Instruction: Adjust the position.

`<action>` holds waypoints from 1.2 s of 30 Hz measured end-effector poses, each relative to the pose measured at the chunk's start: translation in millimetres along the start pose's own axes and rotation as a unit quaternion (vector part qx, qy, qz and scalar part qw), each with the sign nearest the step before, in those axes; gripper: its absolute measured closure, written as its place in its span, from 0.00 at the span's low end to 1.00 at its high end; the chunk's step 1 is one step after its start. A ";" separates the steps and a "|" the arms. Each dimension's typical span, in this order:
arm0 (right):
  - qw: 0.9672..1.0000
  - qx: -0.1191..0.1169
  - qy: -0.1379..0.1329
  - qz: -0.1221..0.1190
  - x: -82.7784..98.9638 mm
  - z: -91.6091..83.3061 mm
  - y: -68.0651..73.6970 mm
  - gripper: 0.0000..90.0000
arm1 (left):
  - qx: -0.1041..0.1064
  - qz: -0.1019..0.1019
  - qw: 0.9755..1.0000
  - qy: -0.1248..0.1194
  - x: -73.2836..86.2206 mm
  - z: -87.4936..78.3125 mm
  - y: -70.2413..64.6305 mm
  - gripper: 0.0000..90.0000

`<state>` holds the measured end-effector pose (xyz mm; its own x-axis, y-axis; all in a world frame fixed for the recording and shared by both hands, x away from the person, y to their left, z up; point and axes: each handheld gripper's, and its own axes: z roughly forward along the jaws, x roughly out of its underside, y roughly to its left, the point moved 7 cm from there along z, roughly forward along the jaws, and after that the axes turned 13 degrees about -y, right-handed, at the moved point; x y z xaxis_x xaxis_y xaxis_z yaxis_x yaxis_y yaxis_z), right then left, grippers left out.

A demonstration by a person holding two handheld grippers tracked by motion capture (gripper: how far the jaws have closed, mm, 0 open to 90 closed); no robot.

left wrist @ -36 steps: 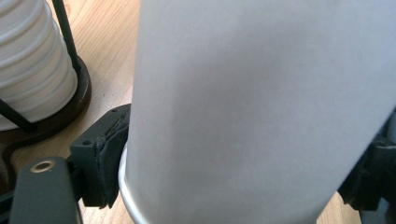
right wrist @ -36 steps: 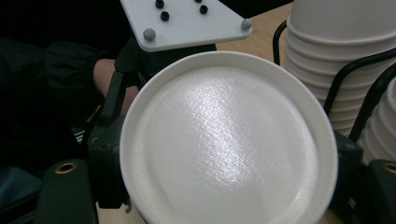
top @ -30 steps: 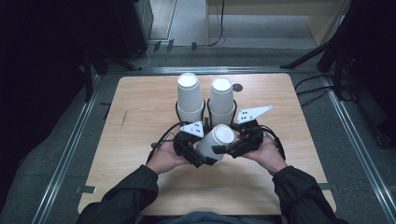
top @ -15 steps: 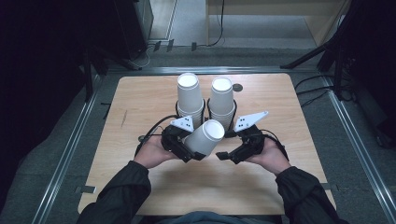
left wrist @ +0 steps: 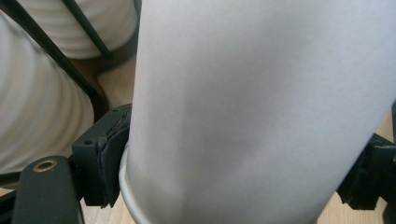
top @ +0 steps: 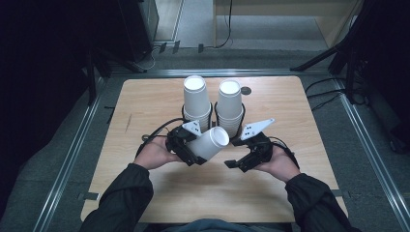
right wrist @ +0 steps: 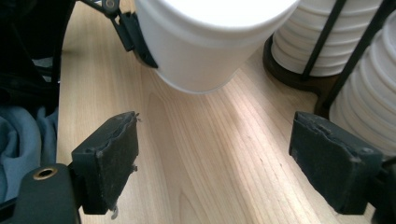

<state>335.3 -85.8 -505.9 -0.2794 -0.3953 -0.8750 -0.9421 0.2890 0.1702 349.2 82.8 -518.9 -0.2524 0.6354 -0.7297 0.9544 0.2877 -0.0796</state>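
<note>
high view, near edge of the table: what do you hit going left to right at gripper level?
Left hand → left gripper clamped on the tilted paper cup → right gripper, jaws apart with nothing between them, just been closing a little → right hand.

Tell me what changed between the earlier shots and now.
A second ago both grippers met at the single white cup. Since then the right gripper has pulled away from it to the right; its jaws, empty, have just been closing a little. The left gripper went on clamping the tilted cup. The two cup stacks in their holders and the table stayed put.
</note>
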 end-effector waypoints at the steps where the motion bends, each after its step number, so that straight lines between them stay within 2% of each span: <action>1: 1.000 0.000 -0.001 -0.004 0.6 -2.2 -0.7 0.18 | 0.003 0.005 1.000 0.016 3.4 3.2 0.2 0.15; 3: 1.000 0.000 -0.002 -0.003 0.6 -3.0 -0.8 0.18 | 0.006 0.005 1.000 0.018 4.8 5.1 0.5 0.15; 4: 1.000 -0.004 -0.005 0.009 0.9 -2.1 -1.0 0.18 | 0.016 -0.005 1.000 0.017 6.0 7.1 0.6 0.15; 5: 1.000 0.000 -0.002 0.010 1.7 -1.1 -1.6 0.18 | 0.018 -0.014 1.000 0.021 7.6 9.8 2.2 0.15; 6: 1.000 0.000 -0.002 0.010 1.7 -1.1 -1.6 0.18 | 0.018 -0.014 1.000 0.021 7.6 9.8 2.2 0.15; 7: 1.000 0.004 0.006 0.005 3.9 0.8 -1.0 0.18 | 0.016 -0.006 0.999 0.033 9.2 11.3 2.7 0.15; 9: 1.000 0.008 0.012 0.001 5.7 1.5 -1.8 0.18 | 0.016 -0.004 0.999 0.038 9.2 13.4 0.7 0.15; 13: 1.000 0.013 0.002 0.004 4.0 1.9 -5.5 0.18 | 0.030 -0.002 0.998 0.051 9.8 18.8 -4.0 0.15; 17: 1.000 0.007 -0.003 0.013 2.6 5.9 -5.7 0.18 | 0.036 -0.002 0.997 0.061 10.1 21.0 -6.5 0.15; 22: 1.000 -0.002 0.003 0.003 0.9 12.8 -0.2 0.18 | 0.046 0.010 0.996 0.076 11.7 27.3 -11.6 0.15; 23: 1.000 -0.013 0.003 0.004 -1.2 15.5 3.3 0.18 | 0.051 0.012 0.996 0.079 11.6 30.2 -14.2 0.15; 25: 1.000 -0.015 0.002 0.001 -2.4 17.7 3.7 0.18 | 0.052 0.013 0.995 0.080 11.4 31.6 -15.0 0.15; 30: 0.999 -0.024 0.022 -0.004 -1.8 26.1 9.8 0.19 | 0.060 0.018 0.995 0.078 9.5 33.9 -19.5 0.14; 31: 0.999 -0.033 0.020 -0.014 -2.5 26.2 12.4 0.25 | 0.060 0.019 0.995 0.080 9.2 33.8 -19.5 0.14; 33: 0.999 -0.035 0.017 -0.021 -5.0 25.0 14.5 0.26 | 0.067 0.018 0.995 0.075 9.1 33.0 -20.5 0.13; 36: 0.999 -0.041 0.015 -0.013 -6.3 23.5 14.2 0.26 | 0.068 0.015 0.996 0.063 8.9 31.2 -20.8 0.10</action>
<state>328.0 -58.7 -508.6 -0.2589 -0.4287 -0.8656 -0.9608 0.2061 0.1853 332.1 60.1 -544.9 -0.2342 0.7297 -0.6424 0.9722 0.1732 -0.1577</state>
